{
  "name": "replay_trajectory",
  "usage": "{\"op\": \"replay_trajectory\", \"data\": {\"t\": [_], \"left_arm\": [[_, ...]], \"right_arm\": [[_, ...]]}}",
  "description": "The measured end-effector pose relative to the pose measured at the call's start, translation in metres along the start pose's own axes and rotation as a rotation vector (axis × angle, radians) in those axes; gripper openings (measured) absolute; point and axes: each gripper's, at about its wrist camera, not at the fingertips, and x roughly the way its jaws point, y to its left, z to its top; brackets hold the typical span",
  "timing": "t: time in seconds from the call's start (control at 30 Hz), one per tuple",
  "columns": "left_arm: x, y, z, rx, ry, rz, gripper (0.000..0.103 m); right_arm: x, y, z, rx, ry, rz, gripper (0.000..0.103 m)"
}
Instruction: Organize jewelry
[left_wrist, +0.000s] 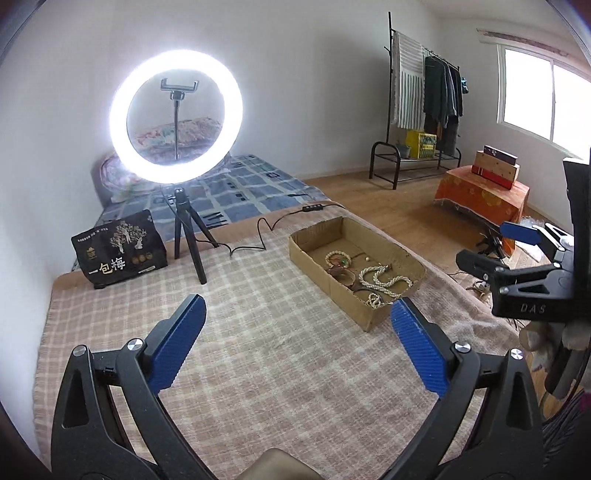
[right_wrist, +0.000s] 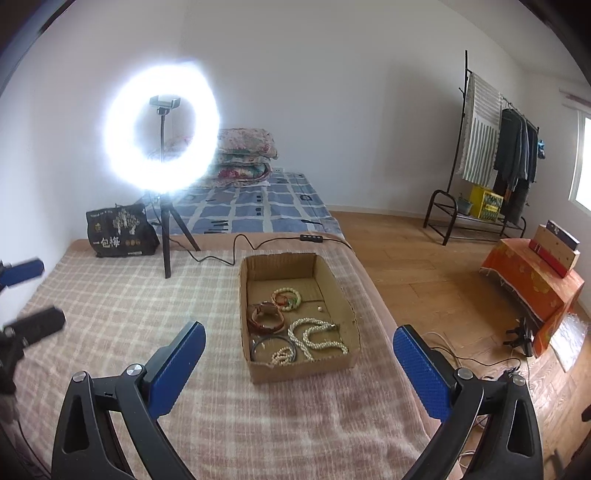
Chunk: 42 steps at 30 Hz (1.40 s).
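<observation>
A shallow cardboard box (left_wrist: 373, 317) (right_wrist: 258, 373) lies on the checked blanket. It holds a white pearl necklace (left_wrist: 384, 280) (right_wrist: 317, 334), beaded bracelets (left_wrist: 338, 258) (right_wrist: 288, 295), a brown leather band (right_wrist: 266, 317), a dark bangle (right_wrist: 271, 347) and a small loose bead (right_wrist: 320, 308). My left gripper (left_wrist: 299, 321) is open and empty, above the blanket left of the box. My right gripper (right_wrist: 301, 347) is open and empty, hovering just in front of the box; it also shows in the left wrist view (left_wrist: 495, 243) at the right edge.
A lit ring light (left_wrist: 176, 116) (right_wrist: 162, 129) on a black tripod stands at the back, its cable (left_wrist: 266, 225) running past the box. A black printed bag (left_wrist: 120, 247) (right_wrist: 118, 230) stands at the back left. The blanket's right edge (right_wrist: 384, 317) drops to a wooden floor.
</observation>
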Motion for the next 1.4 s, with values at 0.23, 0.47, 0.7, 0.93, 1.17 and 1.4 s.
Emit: {"op": "replay_trajectory", "data": {"t": [0.23,0.47,0.7,0.93,1.17,1.4], "left_arm": [[-0.010,-0.002,-0.003,-0.003,-0.014,-0.002,0.102],[-0.011,-0.005,-0.006,0.001,-0.003,0.007,0.103],[0.000,-0.009,-0.010,0.023,0.047,0.020,0.103],[0.002,-0.005,-0.012,0.004,0.057,0.030,0.103],[0.002,-0.004,-0.011,0.001,0.058,0.029,0.103],[0.002,-0.004,-0.011,-0.002,0.058,0.028,0.103]], "right_arm": [[-0.013,0.010,-0.014,0.004,-0.034,-0.017,0.103],[-0.015,0.015,-0.019,-0.003,-0.047,-0.030,0.103],[-0.005,0.016,-0.021,0.001,-0.023,-0.021,0.103],[-0.001,0.013,-0.023,0.011,-0.006,-0.026,0.103],[0.002,0.009,-0.025,0.024,0.004,-0.028,0.103],[0.003,0.010,-0.025,0.020,0.010,-0.030,0.103]]}}
